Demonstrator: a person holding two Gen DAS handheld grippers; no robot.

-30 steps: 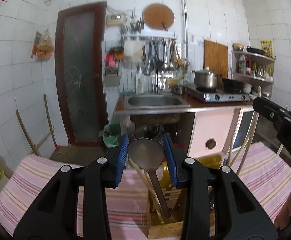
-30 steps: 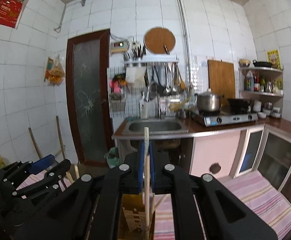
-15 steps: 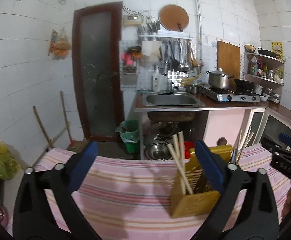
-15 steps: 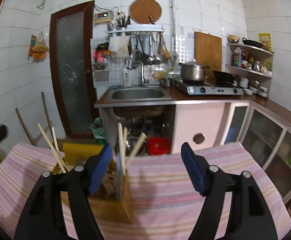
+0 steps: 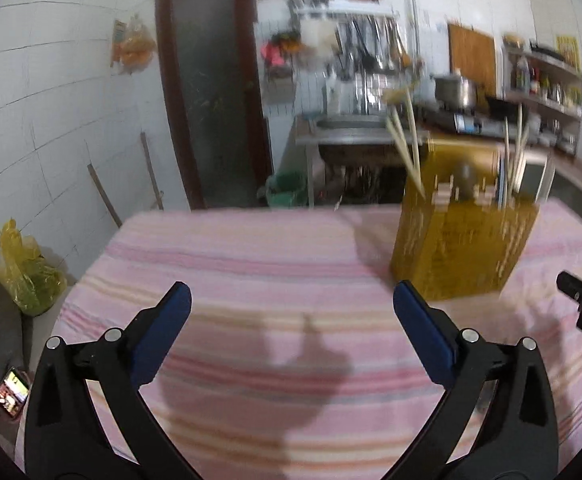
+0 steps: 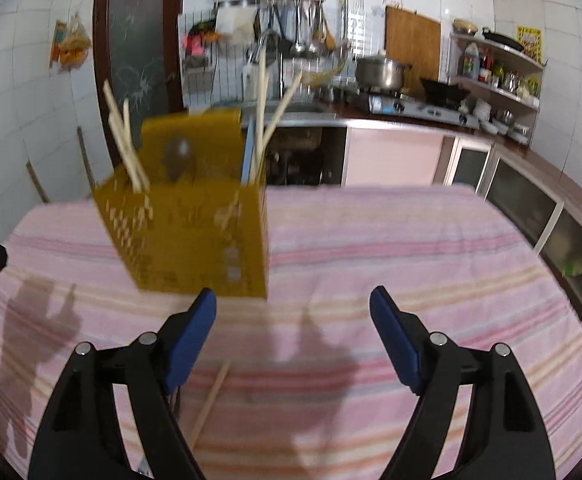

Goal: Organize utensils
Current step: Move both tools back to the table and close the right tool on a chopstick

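The cloth point(image 6: 391, 248) is pink with paler and yellowish stripes. The holder point(image 6: 195, 236) is mustard yellow, pierced with rows of small pale slots. The chopsticks point(image 6: 125, 140) in it are pale cream, as is the loose chopstick point(image 6: 211, 404) on the cloth. Both grippers point(image 5: 291, 336) point(image 6: 293, 336) are black with blue pads point(image 5: 421, 332). The door point(image 5: 211, 80) is dark brown with grey frosted glass, and the wall tiles point(image 5: 51, 92) are white.

One yellow perforated plastic utensil holder point(image 6: 187, 236) stands on the pink striped cloth, just ahead of the left-hand jaw in the right wrist view. At its left end lean about three pale wooden chopsticks point(image 6: 125, 144); at its right end two more point(image 6: 271, 116). One dark round spoon bowl point(image 6: 177, 156) shows inside. One loose chopstick point(image 6: 211, 404) lies beside that jaw.
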